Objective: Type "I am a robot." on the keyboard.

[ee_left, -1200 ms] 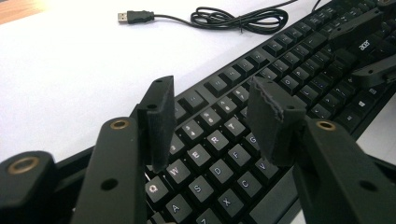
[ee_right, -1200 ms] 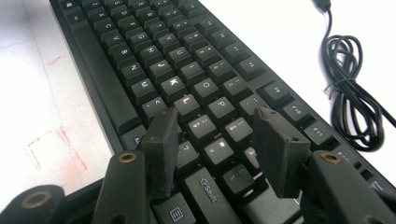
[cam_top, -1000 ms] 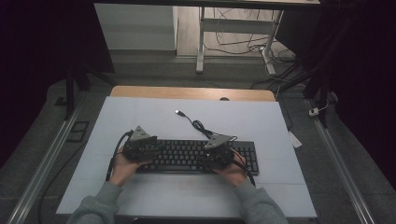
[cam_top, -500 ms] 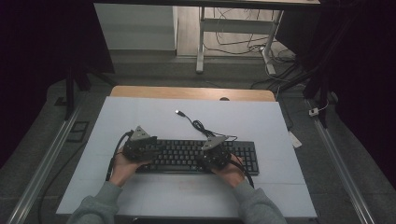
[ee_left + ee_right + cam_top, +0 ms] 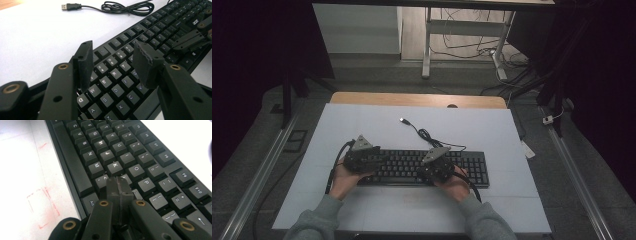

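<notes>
A black keyboard (image 5: 472, 167) lies across the white mat (image 5: 362, 125). My left gripper (image 5: 381, 160) hovers over its left end, pointing right. In the left gripper view that gripper (image 5: 113, 63) is open, nothing between its pads, with the W, E, R keys of the keyboard (image 5: 150, 27) below. My right gripper (image 5: 423, 172) sits over the middle of the keyboard, pointing left. In the right gripper view it (image 5: 119, 182) is shut with nothing in it, its tips just above the keys (image 5: 117, 142) near K and the comma key.
The keyboard's cable (image 5: 427, 135) lies coiled behind it, and its USB plug (image 5: 403, 120) rests loose on the mat. Faint red marks (image 5: 42, 207) are on the mat in front of the space bar. A wooden table edge (image 5: 412, 99) borders the mat's far side.
My right gripper has shifted a little to the left over the keyboard. The left gripper has stayed where it was.
</notes>
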{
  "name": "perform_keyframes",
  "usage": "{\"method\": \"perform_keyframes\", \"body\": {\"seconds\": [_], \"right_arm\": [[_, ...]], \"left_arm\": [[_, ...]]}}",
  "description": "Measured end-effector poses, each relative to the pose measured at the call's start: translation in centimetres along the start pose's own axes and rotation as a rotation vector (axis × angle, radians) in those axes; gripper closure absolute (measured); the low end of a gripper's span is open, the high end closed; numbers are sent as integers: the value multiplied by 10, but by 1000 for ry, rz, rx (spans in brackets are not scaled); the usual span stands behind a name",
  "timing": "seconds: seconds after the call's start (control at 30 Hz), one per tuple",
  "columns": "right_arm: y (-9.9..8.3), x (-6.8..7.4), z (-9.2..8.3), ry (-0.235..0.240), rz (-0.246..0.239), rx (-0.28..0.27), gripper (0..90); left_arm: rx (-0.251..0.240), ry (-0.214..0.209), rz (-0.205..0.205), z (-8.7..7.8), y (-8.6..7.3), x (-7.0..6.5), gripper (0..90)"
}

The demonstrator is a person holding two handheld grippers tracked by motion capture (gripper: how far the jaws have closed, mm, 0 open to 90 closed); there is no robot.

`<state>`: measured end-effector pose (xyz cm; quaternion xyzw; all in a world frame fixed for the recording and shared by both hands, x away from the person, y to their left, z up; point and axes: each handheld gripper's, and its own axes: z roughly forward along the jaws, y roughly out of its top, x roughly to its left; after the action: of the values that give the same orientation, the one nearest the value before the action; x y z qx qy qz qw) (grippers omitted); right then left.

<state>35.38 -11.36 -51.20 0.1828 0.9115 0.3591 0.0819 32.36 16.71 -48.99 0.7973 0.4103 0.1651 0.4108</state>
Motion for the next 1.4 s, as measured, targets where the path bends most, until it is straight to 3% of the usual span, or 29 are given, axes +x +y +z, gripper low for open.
{"method": "perform_keyframes", "body": {"seconds": [0.13, 0.43, 0.67, 0.97, 1.4], "right_arm": [[1, 1, -3, -7, -10, -16, 900], [-4, -9, -23, -51, 34, -101, 897], [-11, -17, -35, -98, 73, -144, 697], [-21, -24, -48, -134, 95, -172, 546], [-37, -30, -69, -157, 127, -218, 476]], "left_arm": [[0, -1, -1, 0, 0, 0, 508], [1, 0, -6, -1, -1, 1, 497], [7, -8, -15, 0, 0, 3, 467], [17, -24, -13, 1, 0, 1, 443], [21, -44, -17, -3, -1, -6, 404]]}}
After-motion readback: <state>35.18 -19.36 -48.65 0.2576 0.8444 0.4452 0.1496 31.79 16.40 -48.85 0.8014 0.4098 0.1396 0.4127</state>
